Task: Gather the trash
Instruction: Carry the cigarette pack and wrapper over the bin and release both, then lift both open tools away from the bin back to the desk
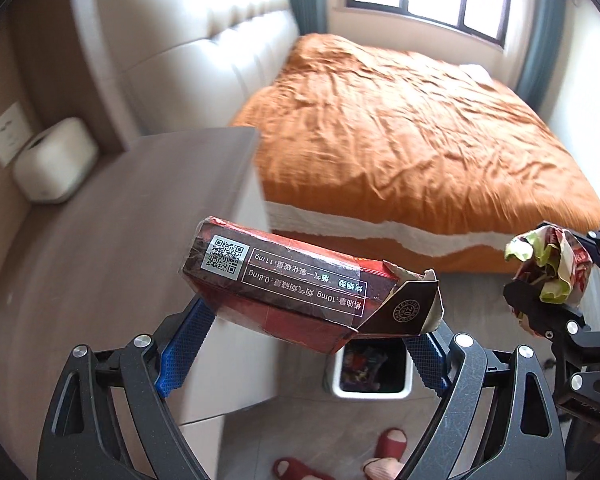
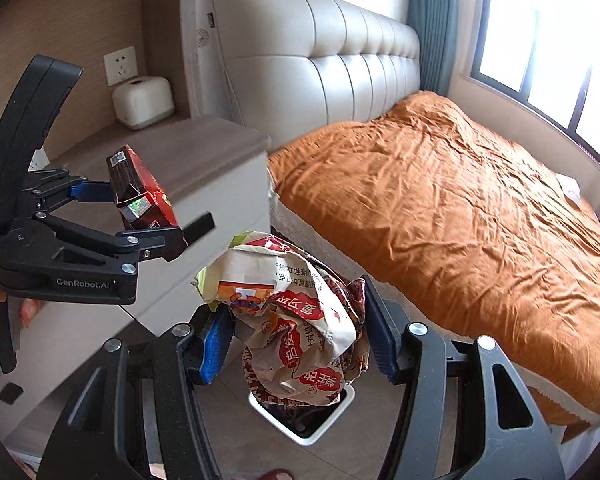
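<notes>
The left gripper (image 1: 300,340) is clamped on a red and dark cigarette box (image 1: 288,284), its blue pads pressing on the box's two ends, so the box's long axis runs straight across the jaws; the torn flap hangs open at the end nearer the right hand. The right gripper (image 2: 296,340) is closed on a crumpled snack wrapper (image 2: 296,320), a loose wad squeezed between both pads and bulging above and below them.

Both pieces of trash are carried in the air, not resting on anything. The white bin (image 1: 408,384) stands on the tiled floor in the gap between the corner of the nightstand (image 1: 140,220) and the side of the bed (image 1: 400,140), already holding some rubbish. It lies below and just ahead of both tools: in the left wrist view its opening shows directly under the box's flap end, and in the right wrist view the wrapper hangs over the bin's near rim. I judge neither hand clearly nearer; the wad looks set to drop cleanly, while the box, held crosswise, may need centring over the opening so that it does not catch the rim
</notes>
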`<state>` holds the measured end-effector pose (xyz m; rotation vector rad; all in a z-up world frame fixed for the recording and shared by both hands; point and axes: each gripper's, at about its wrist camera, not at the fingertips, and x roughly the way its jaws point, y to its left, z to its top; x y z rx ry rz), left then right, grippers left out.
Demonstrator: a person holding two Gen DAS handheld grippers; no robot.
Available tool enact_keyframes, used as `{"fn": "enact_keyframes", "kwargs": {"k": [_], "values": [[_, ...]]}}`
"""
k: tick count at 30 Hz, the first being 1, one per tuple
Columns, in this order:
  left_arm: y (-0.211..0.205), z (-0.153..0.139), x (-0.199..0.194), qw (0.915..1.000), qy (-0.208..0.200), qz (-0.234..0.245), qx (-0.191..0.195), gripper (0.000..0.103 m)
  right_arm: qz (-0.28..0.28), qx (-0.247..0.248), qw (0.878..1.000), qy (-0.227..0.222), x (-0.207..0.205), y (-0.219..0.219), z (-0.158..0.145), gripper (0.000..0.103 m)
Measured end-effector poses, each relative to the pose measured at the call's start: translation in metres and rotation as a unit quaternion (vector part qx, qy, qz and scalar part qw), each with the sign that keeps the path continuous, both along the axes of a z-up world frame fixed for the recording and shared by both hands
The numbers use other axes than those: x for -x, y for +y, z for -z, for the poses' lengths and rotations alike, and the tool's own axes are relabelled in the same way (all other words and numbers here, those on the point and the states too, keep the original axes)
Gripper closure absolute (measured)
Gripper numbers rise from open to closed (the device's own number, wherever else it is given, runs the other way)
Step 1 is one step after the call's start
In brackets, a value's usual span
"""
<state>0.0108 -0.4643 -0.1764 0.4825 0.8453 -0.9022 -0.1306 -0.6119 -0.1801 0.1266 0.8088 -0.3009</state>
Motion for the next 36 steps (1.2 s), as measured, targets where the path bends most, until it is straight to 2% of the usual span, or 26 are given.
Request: {"fn": "enact_keyframes", "kwargs": {"k": [6, 11, 16, 20, 23, 25, 27, 28, 29, 31, 33, 36], "values": [[-0.036, 0.045, 0.027, 0.9978, -0.011, 0.056, -0.032, 0.016, -0.006, -0.002, 0.999, 0.036, 0.013, -0.025, 0.047, 0.044], [-0.059, 0.109, 0.049, 0.9892, -0.024, 0.124, -0.074, 0.016, -0.025, -0.021, 0.997, 0.073, 0.016, -0.046, 0.108, 0.044], [-0.078, 0.206, 0.067, 0.9712, -0.016, 0.208, -0.115, 0.016, -0.049, -0.047, 0.991, 0.116, 0.01, -0.059, 0.188, 0.043], [-0.093, 0.29, 0.078, 0.9534, 0.006, 0.266, -0.142, 0.016, -0.072, -0.073, 0.982, 0.157, 0.002, -0.061, 0.27, 0.043], [-0.103, 0.337, 0.084, 0.9435, 0.019, 0.292, -0.155, 0.016, -0.102, -0.068, 0.976, 0.178, 0.0, -0.055, 0.328, 0.043], [-0.109, 0.369, 0.087, 0.9382, 0.028, 0.307, -0.158, 0.015, -0.12, -0.055, 0.974, 0.183, -0.001, -0.051, 0.352, 0.042], [-0.116, 0.4, 0.088, 0.9325, 0.044, 0.316, -0.168, 0.008, -0.147, -0.054, 0.969, 0.192, -0.001, -0.048, 0.381, 0.032], [-0.119, 0.417, 0.088, 0.9295, 0.048, 0.319, -0.179, 0.005, -0.161, -0.058, 0.963, 0.207, -0.002, -0.047, 0.395, 0.009], [-0.121, 0.427, 0.088, 0.9282, 0.05, 0.319, -0.185, 0.005, -0.177, -0.051, 0.957, 0.226, -0.001, -0.045, 0.411, 0.004], [-0.122, 0.445, 0.089, 0.9254, 0.044, 0.323, -0.193, 0.005, -0.193, -0.031, 0.95, 0.245, 0.0, -0.043, 0.428, 0.005], [-0.122, 0.452, 0.091, 0.9217, 0.049, 0.331, -0.196, 0.005, -0.192, -0.021, 0.949, 0.248, 0.0, -0.042, 0.428, 0.005], [-0.12, 0.444, 0.092, 0.9216, 0.057, 0.334, -0.189, 0.005, -0.192, -0.019, 0.95, 0.247, 0.001, -0.043, 0.42, 0.005]]}}
